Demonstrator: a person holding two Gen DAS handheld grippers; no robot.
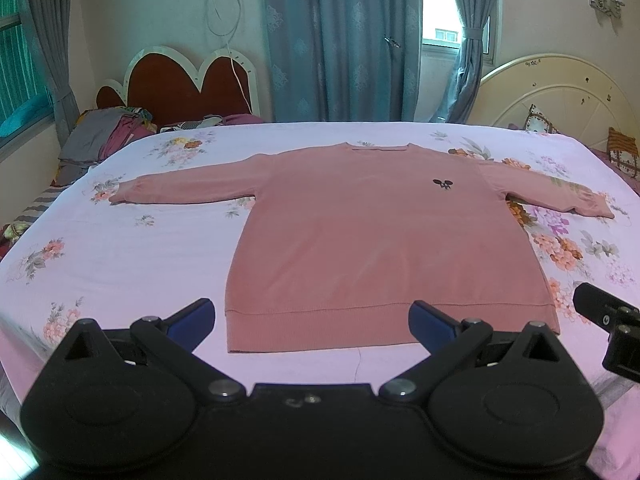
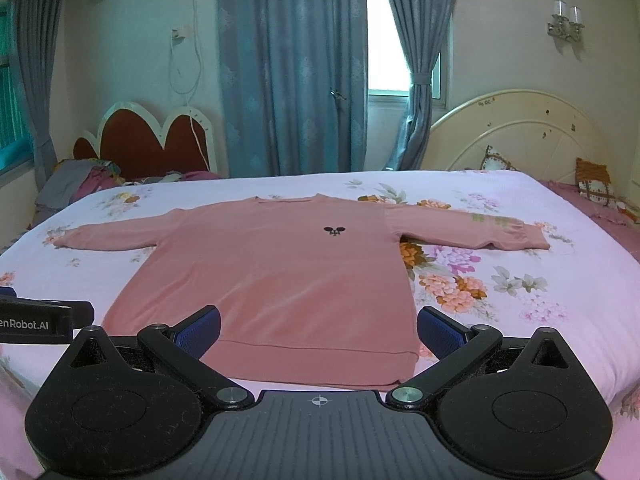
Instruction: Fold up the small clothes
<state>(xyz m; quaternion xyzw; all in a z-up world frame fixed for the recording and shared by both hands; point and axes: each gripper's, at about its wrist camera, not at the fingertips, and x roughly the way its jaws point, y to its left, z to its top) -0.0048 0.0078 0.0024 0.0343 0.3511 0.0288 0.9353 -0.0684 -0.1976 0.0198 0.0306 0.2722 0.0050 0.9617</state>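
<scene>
A pink long-sleeved sweater (image 1: 372,232) lies flat and face up on the bed, sleeves spread out to both sides, hem nearest me. It has a small black logo (image 1: 442,184) on the chest. It also shows in the right wrist view (image 2: 280,280). My left gripper (image 1: 312,316) is open and empty, just above the hem near its left part. My right gripper (image 2: 318,326) is open and empty, above the hem near its right corner. Neither touches the cloth. The right gripper's body shows at the right edge of the left wrist view (image 1: 608,316).
The bed has a pink floral sheet (image 1: 120,248). A pile of clothes (image 1: 104,136) lies at the far left by a red headboard (image 1: 180,84). A cream headboard (image 1: 560,96) and cushions (image 2: 596,180) stand at the far right. Curtains (image 1: 340,40) hang behind.
</scene>
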